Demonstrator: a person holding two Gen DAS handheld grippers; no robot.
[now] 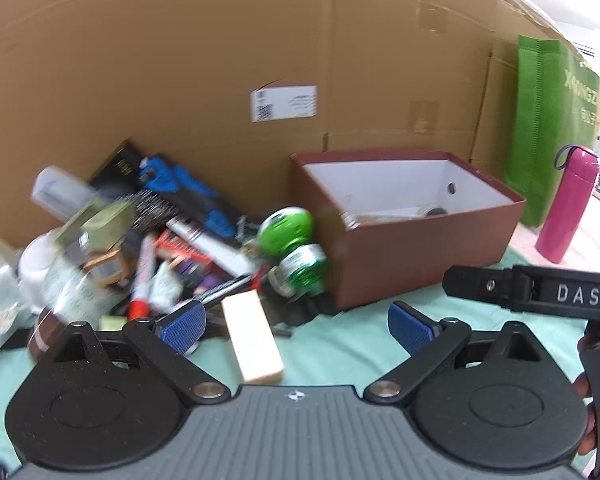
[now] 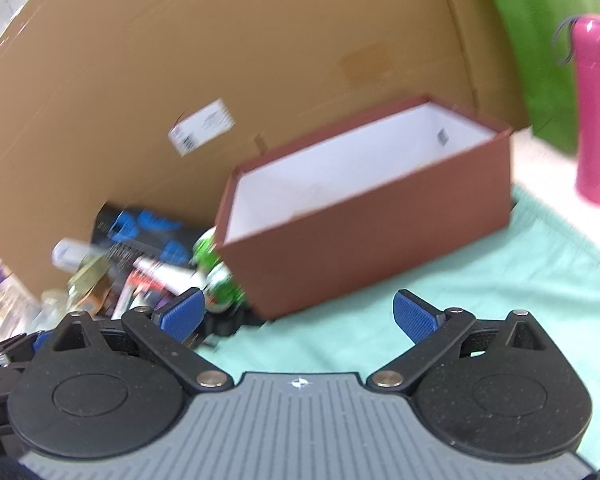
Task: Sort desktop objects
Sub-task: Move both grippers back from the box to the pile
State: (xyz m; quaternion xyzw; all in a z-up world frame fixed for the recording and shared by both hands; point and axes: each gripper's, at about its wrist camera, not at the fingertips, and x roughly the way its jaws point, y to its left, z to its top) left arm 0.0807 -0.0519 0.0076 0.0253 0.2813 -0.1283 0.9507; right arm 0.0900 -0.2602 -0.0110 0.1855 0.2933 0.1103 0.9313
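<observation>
A brown box (image 1: 420, 256) with a white inside stands on the green cloth, a few small items lying in it. Left of it is a heap of clutter: two green-capped bottles (image 1: 296, 248), a red marker (image 1: 142, 280), a hairbrush (image 1: 148, 210), a blue-and-black package (image 1: 180, 188). A pale wooden block (image 1: 252, 340) lies in front of the heap, between my left gripper's fingers. My left gripper (image 1: 296, 326) is open and holds nothing. My right gripper (image 2: 298, 316) is open and empty, facing the brown box (image 2: 380, 232) and the heap (image 2: 140, 268).
A cardboard wall (image 1: 220, 60) runs behind everything. A pink flask (image 1: 566, 208) and a green bag (image 1: 552, 120) stand to the right of the box. The other gripper's black body (image 1: 540, 292) and a hand's fingers (image 1: 584, 408) show at the right of the left wrist view.
</observation>
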